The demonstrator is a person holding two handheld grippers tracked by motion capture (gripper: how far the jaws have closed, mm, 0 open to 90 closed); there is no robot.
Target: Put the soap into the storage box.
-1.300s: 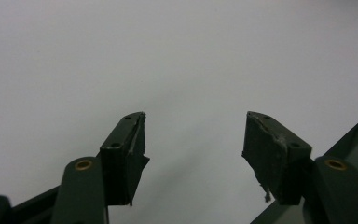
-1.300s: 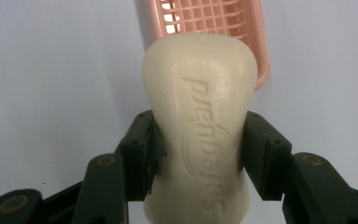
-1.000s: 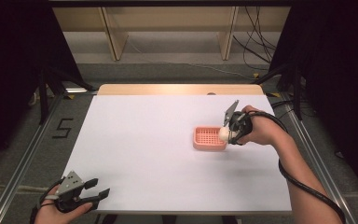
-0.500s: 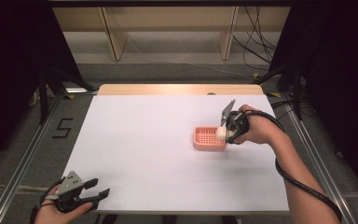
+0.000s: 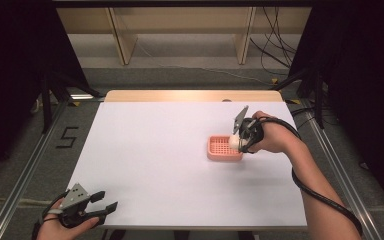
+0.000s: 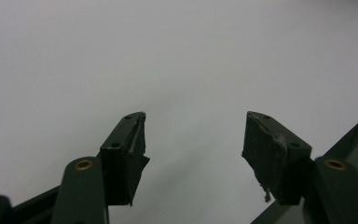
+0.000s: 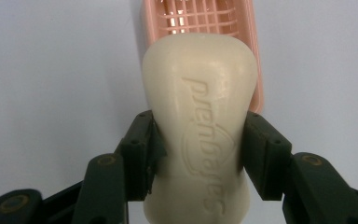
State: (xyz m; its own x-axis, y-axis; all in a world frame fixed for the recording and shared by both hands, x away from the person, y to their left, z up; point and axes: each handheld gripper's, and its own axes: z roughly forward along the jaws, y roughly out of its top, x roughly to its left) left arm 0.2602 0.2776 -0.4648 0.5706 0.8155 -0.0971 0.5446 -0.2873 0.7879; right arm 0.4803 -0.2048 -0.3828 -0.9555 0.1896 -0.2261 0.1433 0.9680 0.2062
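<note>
A cream bar of soap [image 7: 200,107] with embossed lettering is clamped between the two black jaws of my right gripper [image 7: 198,140]. In the high view the soap [image 5: 234,143] hangs at the right end of a pink slatted soap dish [image 5: 221,150], with the right gripper [image 5: 239,141] just above that end. The dish's grid [image 7: 200,18] lies beyond the soap in the right gripper view. Whether the soap touches the dish I cannot tell. My left gripper [image 5: 105,204] rests at the table's near left corner, jaws apart, with nothing between its fingers [image 6: 126,149].
The white table top [image 5: 155,150] has a wooden strip [image 5: 190,96] along its far edge. Metal rails [image 5: 30,160] run along both sides. Wooden shelving and cables [image 5: 275,45] stand beyond the table. A black cable [image 5: 320,195] trails from the right gripper along the forearm.
The right gripper with the soap has shifted slightly over the dish's right end. The left gripper has stayed in place.
</note>
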